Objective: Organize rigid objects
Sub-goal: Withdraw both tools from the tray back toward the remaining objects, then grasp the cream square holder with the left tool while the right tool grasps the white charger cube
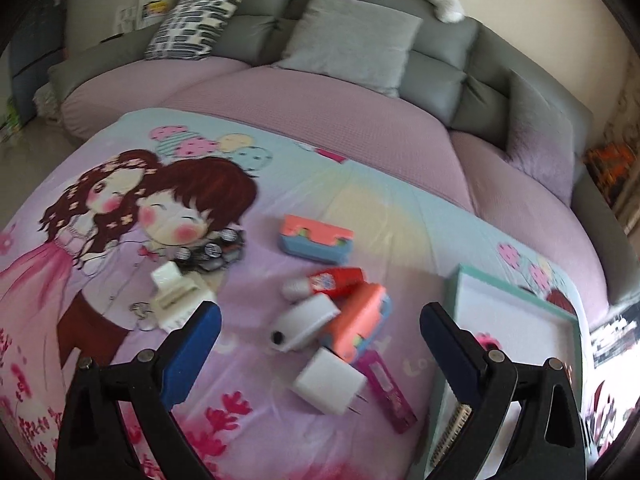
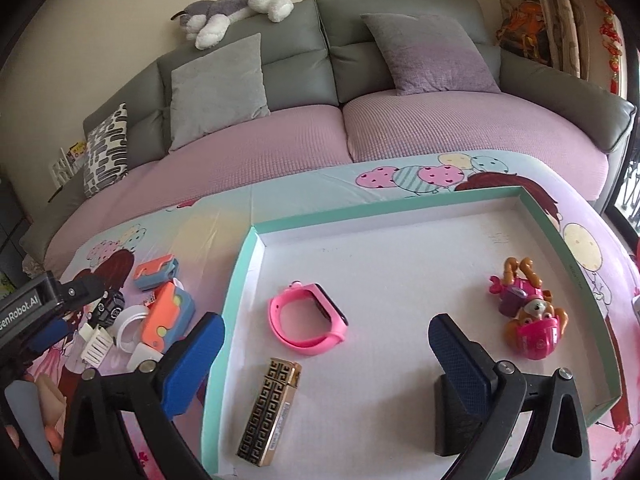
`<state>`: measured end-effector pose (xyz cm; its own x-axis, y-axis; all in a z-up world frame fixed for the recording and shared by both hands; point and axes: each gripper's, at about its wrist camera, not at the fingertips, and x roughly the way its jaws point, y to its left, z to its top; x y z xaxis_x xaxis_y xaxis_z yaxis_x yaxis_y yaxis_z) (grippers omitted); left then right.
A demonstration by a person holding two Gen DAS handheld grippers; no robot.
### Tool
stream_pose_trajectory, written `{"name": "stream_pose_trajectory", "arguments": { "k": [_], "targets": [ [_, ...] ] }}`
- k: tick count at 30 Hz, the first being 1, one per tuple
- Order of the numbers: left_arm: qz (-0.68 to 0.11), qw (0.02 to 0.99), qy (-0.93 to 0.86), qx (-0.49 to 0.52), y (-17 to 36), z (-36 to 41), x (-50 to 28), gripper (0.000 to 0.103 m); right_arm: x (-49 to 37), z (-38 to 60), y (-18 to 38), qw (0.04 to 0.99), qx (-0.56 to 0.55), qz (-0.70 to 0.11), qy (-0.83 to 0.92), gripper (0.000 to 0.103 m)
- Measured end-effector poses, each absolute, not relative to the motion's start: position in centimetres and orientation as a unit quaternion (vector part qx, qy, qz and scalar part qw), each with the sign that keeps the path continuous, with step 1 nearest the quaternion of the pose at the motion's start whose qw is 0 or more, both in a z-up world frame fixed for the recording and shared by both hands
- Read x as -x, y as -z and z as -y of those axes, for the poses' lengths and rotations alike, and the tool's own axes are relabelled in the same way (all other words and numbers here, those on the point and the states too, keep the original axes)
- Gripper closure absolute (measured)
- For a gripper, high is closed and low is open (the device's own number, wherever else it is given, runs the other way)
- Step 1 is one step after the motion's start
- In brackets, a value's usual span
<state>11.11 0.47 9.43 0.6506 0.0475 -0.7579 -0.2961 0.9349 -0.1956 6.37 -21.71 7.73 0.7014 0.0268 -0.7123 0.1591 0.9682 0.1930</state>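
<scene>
A shallow tray with a mint-green rim and white floor sits on the cartoon-printed cloth that covers the surface. Inside it lie a pink watch near the middle, a gold-patterned rectangular lighter nearer the camera, and a pink and brown toy pup figure towards the tray's right side, all three well apart.

The right hand-held gripper hangs over the tray with its blue pads spread wide and nothing between them (the lighter lies just below the gap, untouched). The left hand-held gripper is likewise spread and empty, poised over the loose clutter beside the tray.

That clutter, on the cloth left of the tray, includes an orange and blue case lying apart, a second orange and blue case leaning among a red and white tube, a grey-white block with a dark hole, a white plug adapter and a magenta strip. Further left are a white clip and a dark beaded bracelet.

Behind the surface runs a grey sofa with lilac seat covers, grey cushions, a patterned cushion and a plush husky lying on its back.
</scene>
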Motion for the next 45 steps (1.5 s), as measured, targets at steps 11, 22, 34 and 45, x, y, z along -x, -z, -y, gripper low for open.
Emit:
{"name": "stream_pose_trajectory", "arguments": {
  "k": [11,22,34,45],
  "targets": [
    [-0.369,0.898,-0.145,0.193,-9.2,-5.4,-10.7,0.003,-7.7,18.9,-6.4,0.914,-0.109,-0.391,0.012,0.000],
    [-0.374,0.897,-0.150,0.179,-8.2,-9.5,-9.3,0.003,-7.8,14.0,-6.9,0.915,-0.090,-0.389,-0.059,0.000],
    [-0.437,0.873,-0.139,0.165,-5.4,-11.6,-9.7,0.003,-8.2,9.6,-6.3,0.899,-0.051,-0.428,-0.080,0.000],
    [-0.458,0.858,-0.137,0.190,-3.1,-12.8,-10.3,0.003,-9.0,5.7,-4.7,0.884,-0.004,-0.455,-0.108,0.014]
  ]
}}
